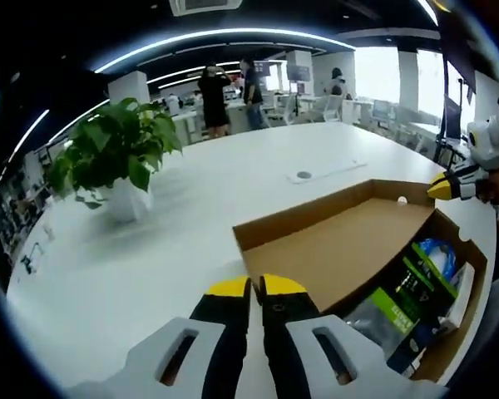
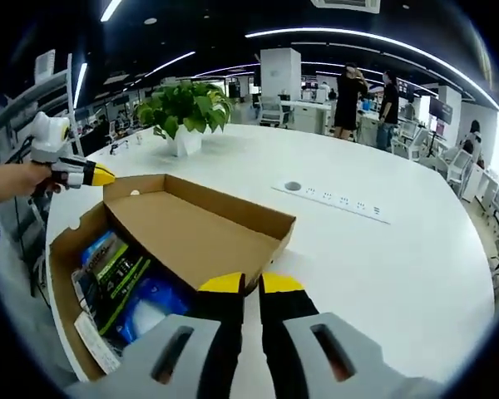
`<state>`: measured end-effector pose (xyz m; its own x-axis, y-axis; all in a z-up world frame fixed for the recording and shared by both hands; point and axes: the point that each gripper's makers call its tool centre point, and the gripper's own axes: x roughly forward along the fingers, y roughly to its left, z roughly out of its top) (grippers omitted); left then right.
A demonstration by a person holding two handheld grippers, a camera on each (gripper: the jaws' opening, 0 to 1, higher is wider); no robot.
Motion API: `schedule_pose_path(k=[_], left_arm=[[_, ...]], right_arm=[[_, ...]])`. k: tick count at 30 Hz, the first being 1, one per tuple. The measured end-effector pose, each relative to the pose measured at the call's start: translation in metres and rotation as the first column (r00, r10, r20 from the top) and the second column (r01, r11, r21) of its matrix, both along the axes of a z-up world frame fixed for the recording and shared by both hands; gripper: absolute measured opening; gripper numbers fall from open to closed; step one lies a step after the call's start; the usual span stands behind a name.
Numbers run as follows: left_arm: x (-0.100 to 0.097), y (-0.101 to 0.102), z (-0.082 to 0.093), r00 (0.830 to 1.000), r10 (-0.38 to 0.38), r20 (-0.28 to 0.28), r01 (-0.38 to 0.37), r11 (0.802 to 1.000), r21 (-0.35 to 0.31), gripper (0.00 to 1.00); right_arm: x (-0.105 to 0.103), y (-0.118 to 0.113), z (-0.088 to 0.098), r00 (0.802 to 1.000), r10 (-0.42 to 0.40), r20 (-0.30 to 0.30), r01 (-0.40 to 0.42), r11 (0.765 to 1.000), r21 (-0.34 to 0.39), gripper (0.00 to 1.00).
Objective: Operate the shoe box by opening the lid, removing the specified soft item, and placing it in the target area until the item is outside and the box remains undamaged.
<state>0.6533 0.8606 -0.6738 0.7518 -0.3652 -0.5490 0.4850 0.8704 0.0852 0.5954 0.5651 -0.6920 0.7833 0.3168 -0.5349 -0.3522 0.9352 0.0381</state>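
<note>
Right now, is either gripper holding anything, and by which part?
Nothing is held. The left gripper and right gripper both have their jaws shut and empty, near the open cardboard shoe box.

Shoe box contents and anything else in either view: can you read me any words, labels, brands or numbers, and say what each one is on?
No text can be read.
Green and black package in the shoe box: printed marks, too blurred to read.
Blue packet beside it: no legible print.
White slip at the box's near edge: too small to read.
Power strip on the white table: no readable marking.
</note>
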Motion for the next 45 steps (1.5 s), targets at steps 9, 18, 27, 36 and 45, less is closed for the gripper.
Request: schedule_pose_path(k=[9,18,27,36,45], left_arm=[[-0.013,0.008,0.014,0.999,0.032,0.014,-0.031,0.998,-0.050,0.04],[-0.042,0.008,0.015,1.000,0.011,-0.015,-0.012,0.998,-0.065,0.09],[-0.072,0.004,0.014,0.999,-0.029,-0.046,0.025,0.997,-0.076,0.12],[-0.095,0.002,0.011,0.997,-0.051,-0.063,0.046,0.996,-0.076,0.14],[-0.111,-0.004,0.010,0.995,-0.069,-0.068,0.063,0.993,-0.098,0.16]], right_arm=[[-0.013,-0.001,0.017,0.999,0.015,0.030,-0.015,1.000,0.014,0.09],[-0.032,0.012,0.032,0.995,0.081,0.065,-0.081,0.997,-0.004,0.12],[-0.047,0.030,0.026,0.989,0.147,0.027,-0.147,0.989,-0.007,0.15],[-0.051,0.051,0.014,0.980,0.199,-0.015,-0.199,0.980,0.023,0.18],[-0.052,0.074,0.001,0.967,0.247,-0.057,-0.243,0.968,0.069,0.22]])
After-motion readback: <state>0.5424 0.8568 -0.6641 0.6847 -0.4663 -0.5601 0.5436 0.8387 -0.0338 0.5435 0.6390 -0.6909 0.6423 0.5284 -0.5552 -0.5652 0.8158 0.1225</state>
